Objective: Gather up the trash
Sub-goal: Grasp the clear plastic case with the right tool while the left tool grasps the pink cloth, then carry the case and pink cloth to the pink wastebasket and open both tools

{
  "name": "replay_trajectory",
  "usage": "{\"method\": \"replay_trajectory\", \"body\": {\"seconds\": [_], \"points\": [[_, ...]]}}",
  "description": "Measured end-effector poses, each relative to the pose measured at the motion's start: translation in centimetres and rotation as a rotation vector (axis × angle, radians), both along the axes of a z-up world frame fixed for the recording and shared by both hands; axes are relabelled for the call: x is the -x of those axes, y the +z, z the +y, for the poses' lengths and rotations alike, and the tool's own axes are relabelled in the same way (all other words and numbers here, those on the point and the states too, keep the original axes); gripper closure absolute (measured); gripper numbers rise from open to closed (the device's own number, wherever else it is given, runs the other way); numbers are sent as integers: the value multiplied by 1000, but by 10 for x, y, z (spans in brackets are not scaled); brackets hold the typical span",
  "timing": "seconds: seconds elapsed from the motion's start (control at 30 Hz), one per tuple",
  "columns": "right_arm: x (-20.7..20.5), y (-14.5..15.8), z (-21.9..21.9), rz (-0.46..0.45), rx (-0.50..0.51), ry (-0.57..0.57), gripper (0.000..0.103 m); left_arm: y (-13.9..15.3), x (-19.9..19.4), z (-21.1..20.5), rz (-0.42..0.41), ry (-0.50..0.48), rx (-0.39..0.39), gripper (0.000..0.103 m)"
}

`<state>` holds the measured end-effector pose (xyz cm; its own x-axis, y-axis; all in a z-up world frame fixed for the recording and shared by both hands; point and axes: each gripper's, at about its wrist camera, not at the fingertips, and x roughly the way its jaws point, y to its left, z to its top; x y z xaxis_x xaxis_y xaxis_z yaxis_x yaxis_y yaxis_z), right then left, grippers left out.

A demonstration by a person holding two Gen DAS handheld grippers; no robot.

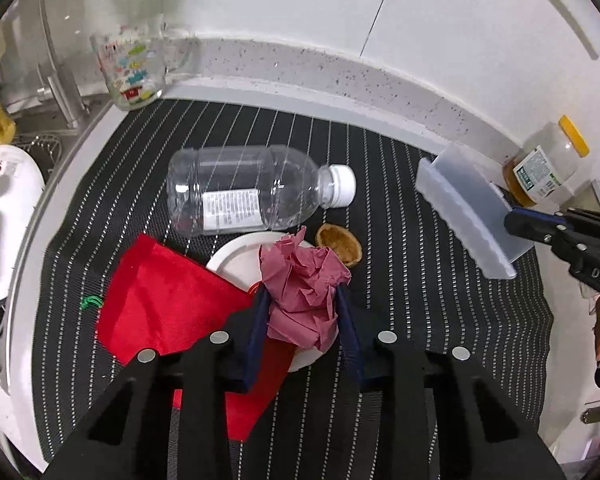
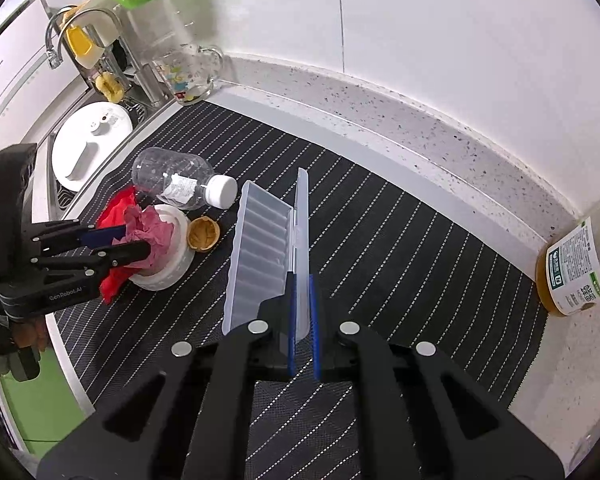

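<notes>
On mat, centre: pink paper wad atop white lid
Left gripper: pinching wad
Right gripper: clamped on clear case, 3 o'clock
Risk: soft wad slips; lid drags

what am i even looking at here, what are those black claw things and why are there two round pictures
The black claws are two-finger grippers, one held in each of a person's hands, each carrying a wide-angle camera looking along its fingers. That gives two round pictures. The left gripper is shut on a crumpled pink paper above a white lid. The right gripper pinches the upright lid of an open clear plastic case. On the striped mat also lie an empty bottle, a red cloth and a walnut shell.
</notes>
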<state>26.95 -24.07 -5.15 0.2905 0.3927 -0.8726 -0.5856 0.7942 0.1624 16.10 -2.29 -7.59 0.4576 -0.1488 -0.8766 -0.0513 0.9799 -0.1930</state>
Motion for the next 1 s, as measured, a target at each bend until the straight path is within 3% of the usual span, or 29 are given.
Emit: {"method": "replay_trajectory", "body": {"seconds": [0.2,0.4,0.57,0.77,1.0], "points": [[14,17,-1,-17,-21,64,97,32,21,-8,-39,33,-21,70],[36,31,6,-43,-27,186,97,56,66,-8,-76,140,-27,70],[77,40,24,-70,-32,365,97,70,129,-4,-103,290,-44,70],[121,48,51,-81,-50,502,97,80,219,10,-104,470,-71,70],[227,57,118,-67,-81,767,97,83,344,35,-93,700,-92,70]]}}
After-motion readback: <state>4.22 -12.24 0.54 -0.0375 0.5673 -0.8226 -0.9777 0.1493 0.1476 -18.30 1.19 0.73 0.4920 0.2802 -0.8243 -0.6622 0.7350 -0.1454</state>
